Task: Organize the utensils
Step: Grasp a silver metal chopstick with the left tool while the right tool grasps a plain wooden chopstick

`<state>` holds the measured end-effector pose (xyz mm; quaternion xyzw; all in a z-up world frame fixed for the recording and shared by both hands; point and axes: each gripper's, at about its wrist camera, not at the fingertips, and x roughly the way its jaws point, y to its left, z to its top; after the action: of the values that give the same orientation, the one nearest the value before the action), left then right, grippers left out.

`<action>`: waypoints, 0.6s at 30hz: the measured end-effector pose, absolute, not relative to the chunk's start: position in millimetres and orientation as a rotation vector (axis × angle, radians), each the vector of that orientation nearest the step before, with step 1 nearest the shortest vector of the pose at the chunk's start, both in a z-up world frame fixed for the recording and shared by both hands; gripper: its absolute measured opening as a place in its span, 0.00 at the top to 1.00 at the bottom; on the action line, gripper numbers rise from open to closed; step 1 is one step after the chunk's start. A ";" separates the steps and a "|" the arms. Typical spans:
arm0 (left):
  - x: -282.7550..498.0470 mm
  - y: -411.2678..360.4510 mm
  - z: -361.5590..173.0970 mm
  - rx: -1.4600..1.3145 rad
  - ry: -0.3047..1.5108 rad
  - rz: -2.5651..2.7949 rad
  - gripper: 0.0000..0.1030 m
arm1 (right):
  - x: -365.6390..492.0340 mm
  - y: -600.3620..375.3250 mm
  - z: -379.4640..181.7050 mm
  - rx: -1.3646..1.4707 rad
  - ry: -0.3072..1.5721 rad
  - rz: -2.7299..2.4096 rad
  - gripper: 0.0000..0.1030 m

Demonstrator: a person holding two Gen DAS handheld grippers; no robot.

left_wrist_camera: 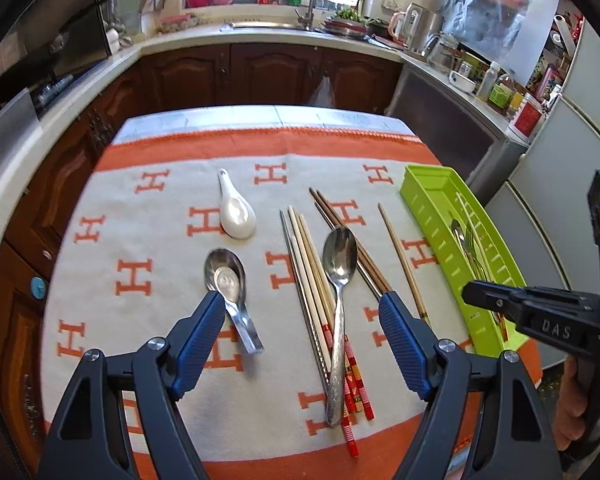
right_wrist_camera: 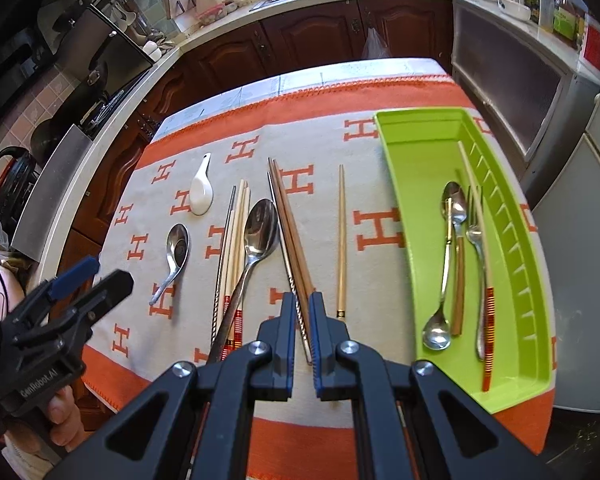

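The left tongs (left_wrist_camera: 302, 304) are held spread above the steel spoon (left_wrist_camera: 339, 276), angled downward; the right tongs (right_wrist_camera: 302, 308) are pressed together, empty, lower centre.

- "DAS" in raised letters stands on the black body of the right claw (left_wrist_camera: 480, 294), seen from the left wrist at the surface's right edge.
- "GenRobot.AI" in pale letters stands on the black body of the left claw (right_wrist_camera: 100, 276), seen from the right wrist.
- Large orange "H" letters repeat in rows across the cream and orange woven cloth (left_wrist_camera: 172, 240) covering the surface.
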<state>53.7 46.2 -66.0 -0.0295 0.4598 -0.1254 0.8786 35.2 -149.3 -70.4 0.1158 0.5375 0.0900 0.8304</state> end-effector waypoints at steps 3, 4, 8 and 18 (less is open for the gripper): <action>56.4 47.8 -79.0 -0.093 0.990 -0.297 0.33 | 41.3 -146.7 -79.7 0.260 1.163 0.201 0.94; 58.2 48.0 -84.1 -0.102 1.005 -0.310 0.35 | 43.1 -146.0 -82.1 0.259 1.167 0.202 0.94; 63.6 47.4 -101.3 -0.136 1.058 -0.350 0.52 | 57.4 -144.3 -97.1 0.259 1.196 0.188 0.94; 74.9 51.5 -116.6 -0.196 1.097 -0.386 0.70 | 95.2 -137.2 -132.5 0.174 1.259 0.083 0.94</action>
<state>74.9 51.5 -116.6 -0.0922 0.5171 -0.1822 0.8312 95.2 -137.2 -132.5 0.0813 0.5878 0.0386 0.8040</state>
